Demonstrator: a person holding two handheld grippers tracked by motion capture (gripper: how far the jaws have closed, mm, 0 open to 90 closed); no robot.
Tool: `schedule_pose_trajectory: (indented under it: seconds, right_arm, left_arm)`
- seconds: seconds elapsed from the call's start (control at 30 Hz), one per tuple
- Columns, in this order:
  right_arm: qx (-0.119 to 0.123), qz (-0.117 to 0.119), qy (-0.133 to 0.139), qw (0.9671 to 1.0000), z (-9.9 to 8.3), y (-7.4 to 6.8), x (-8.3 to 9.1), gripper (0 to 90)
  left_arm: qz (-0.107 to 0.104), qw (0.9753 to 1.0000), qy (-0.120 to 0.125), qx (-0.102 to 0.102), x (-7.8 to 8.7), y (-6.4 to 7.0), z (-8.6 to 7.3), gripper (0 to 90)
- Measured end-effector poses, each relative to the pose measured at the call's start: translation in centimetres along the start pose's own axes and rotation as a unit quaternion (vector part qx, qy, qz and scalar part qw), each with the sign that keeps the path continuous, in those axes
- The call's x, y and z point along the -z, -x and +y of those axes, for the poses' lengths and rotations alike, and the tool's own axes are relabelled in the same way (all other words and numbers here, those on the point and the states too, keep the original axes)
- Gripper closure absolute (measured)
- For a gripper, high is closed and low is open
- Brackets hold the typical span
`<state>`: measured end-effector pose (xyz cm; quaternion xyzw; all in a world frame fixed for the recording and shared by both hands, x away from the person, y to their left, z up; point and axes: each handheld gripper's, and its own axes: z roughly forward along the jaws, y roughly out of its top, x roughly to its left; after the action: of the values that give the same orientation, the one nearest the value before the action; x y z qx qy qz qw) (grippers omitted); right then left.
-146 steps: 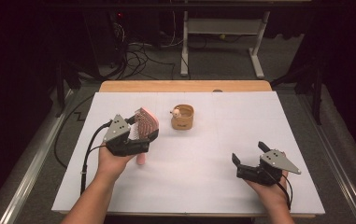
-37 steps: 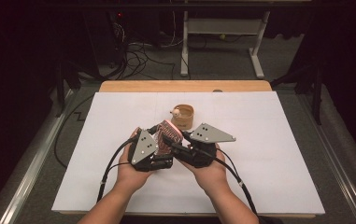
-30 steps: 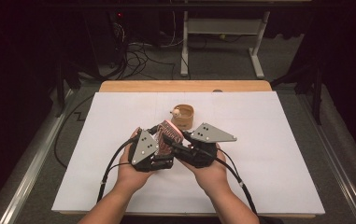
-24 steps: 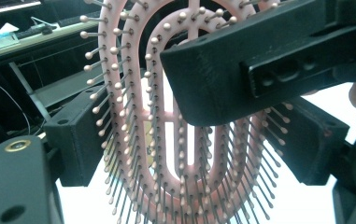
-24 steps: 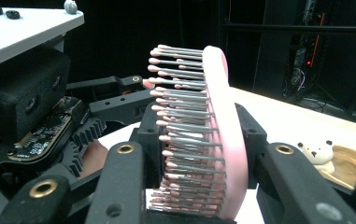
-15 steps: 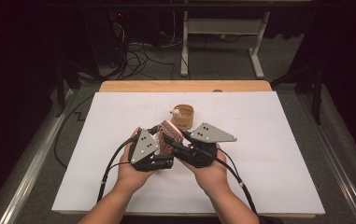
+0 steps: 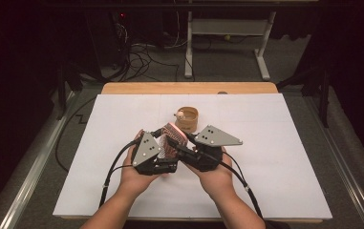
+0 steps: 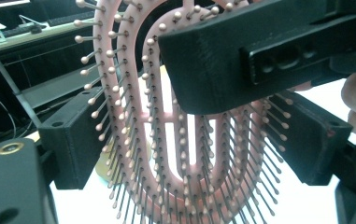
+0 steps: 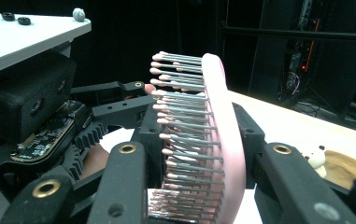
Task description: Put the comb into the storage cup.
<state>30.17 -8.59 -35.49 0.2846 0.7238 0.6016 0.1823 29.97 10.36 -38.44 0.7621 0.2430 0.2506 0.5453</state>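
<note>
The white surface (image 7: 284,162) is big and mostly bare, so both hands can meet in the middle. There, held up in the air near the wooden cup (image 7: 187,119), is the pink brush (image 7: 172,143). The left gripper (image 7: 156,153) has its fingers (image 8: 73,140) set at the brush's two sides, probably to keep it steady. The right gripper (image 7: 189,151) closes its fingers (image 9: 133,186) over the brush too (bristles on one side, pink back on the other), maybe to take it over
</note>
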Motion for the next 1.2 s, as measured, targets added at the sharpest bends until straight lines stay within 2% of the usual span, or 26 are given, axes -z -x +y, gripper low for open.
schedule_pose_trajectory:
  seconds: [0.33,0.73,0.83,1.03,1.2]
  right_arm:
    - [0.004,-0.001,0.001,1.0,0.3,0.1,0.1,65.9]
    - [0.006,-0.01,0.003,0.9999,0.5,0.6,0.2,65.8]
    - [0.006,-0.013,0.002,0.9999,0.6,0.9,0.4,65.9]
    - [0.008,-0.021,0.002,0.9997,0.7,1.3,0.8,65.8]
    - [0.011,-0.028,0.006,0.9995,0.9,1.6,1.1,65.8]
  left_arm:
    - [-0.007,0.9999,0.0,0.012,-0.2,-0.3,-0.2,13.9]
    - [-0.027,0.999,-0.002,0.035,-0.6,-0.9,-0.7,8.0]
    - [-0.034,0.9986,-0.006,0.041,-0.4,-1.0,-0.6,6.1]
    - [-0.04,0.998,0.006,0.048,0.3,-1.5,-0.5,3.1]
    - [-0.041,0.9982,0.005,0.042,0.7,-1.6,-0.7,1.3]
